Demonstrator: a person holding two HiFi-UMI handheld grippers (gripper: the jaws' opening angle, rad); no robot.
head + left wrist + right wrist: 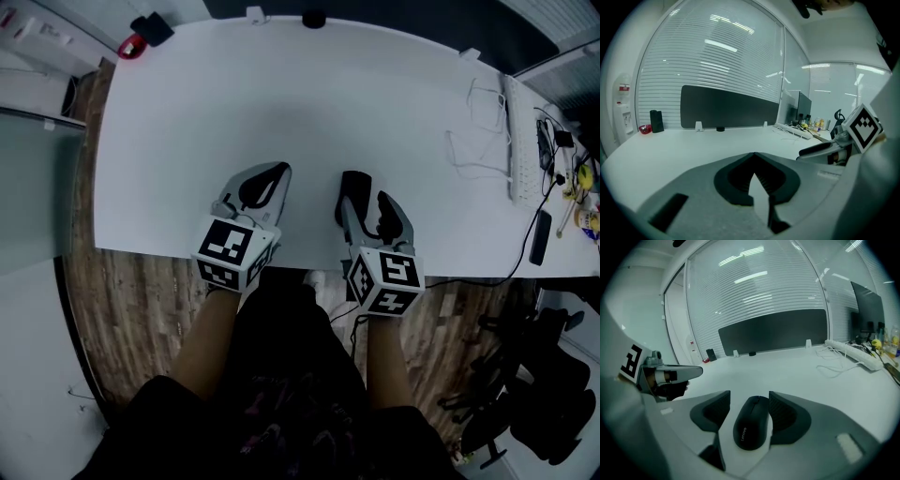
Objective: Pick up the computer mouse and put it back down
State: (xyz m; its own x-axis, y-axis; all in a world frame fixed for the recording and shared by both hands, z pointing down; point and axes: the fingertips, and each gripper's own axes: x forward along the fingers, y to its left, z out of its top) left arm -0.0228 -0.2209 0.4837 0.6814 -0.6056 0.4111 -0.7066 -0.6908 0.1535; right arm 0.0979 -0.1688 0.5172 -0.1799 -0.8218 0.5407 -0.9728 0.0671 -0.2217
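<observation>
Black computer mouse (752, 423) lies flat on the white counter (797, 366), close to its near edge and roughly midway along it. It sits between the fingers of the right gripper (749, 397), which stand wide. A strip of counter shows beside one finger, so the mouse looks set down rather than gripped. The other finger sits very close to it and may be touching. If the gripper pulls back toward the near edge at a slant, that finger could drag the smooth mouse along and tip it off the counter. The left gripper (754, 157), just beside, has its fingers closed together on nothing.
</observation>
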